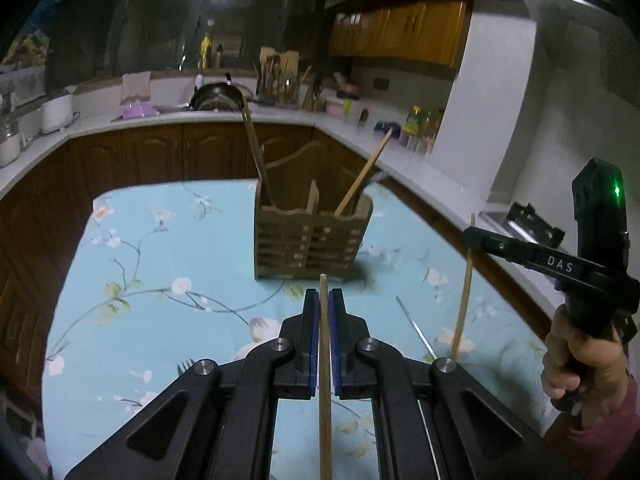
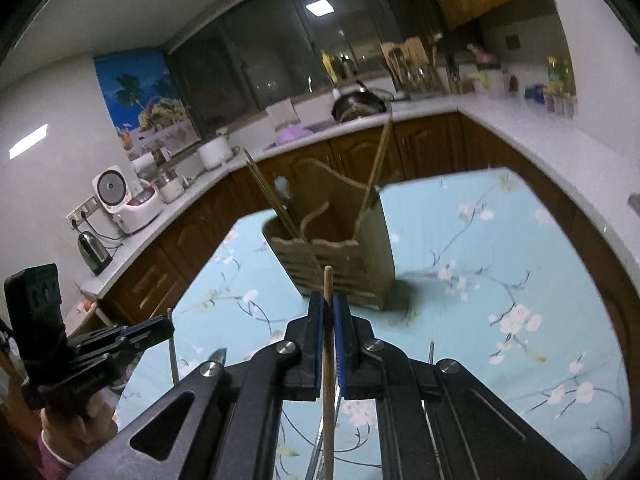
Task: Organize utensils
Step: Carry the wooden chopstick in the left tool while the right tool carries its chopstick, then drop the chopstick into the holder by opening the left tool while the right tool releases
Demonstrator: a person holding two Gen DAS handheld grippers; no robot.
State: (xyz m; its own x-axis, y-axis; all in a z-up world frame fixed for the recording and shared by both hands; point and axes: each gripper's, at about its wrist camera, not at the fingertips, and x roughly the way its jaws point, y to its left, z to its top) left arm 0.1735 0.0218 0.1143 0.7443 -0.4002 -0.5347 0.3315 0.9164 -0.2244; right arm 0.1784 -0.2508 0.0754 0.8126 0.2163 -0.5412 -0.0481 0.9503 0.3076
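A wooden slatted utensil holder (image 1: 312, 236) stands on the floral blue tablecloth (image 1: 160, 280), with a chopstick (image 1: 256, 156) in its left compartment and another (image 1: 364, 176) in its right. My left gripper (image 1: 324, 300) is shut on a wooden chopstick (image 1: 325, 400), just short of the holder. My right gripper (image 2: 329, 304) is shut on another wooden chopstick (image 2: 328, 380), also close before the holder (image 2: 336, 256). In the left wrist view the right gripper (image 1: 472, 232) holds its chopstick (image 1: 464, 292) upright to the right.
A metal utensil (image 1: 416, 328) lies on the cloth right of my left gripper. A fork's tines (image 1: 184, 368) show at the lower left. A metal tip (image 2: 431, 352) shows by my right gripper. Kitchen counters (image 1: 420, 168) with pans and bottles surround the table.
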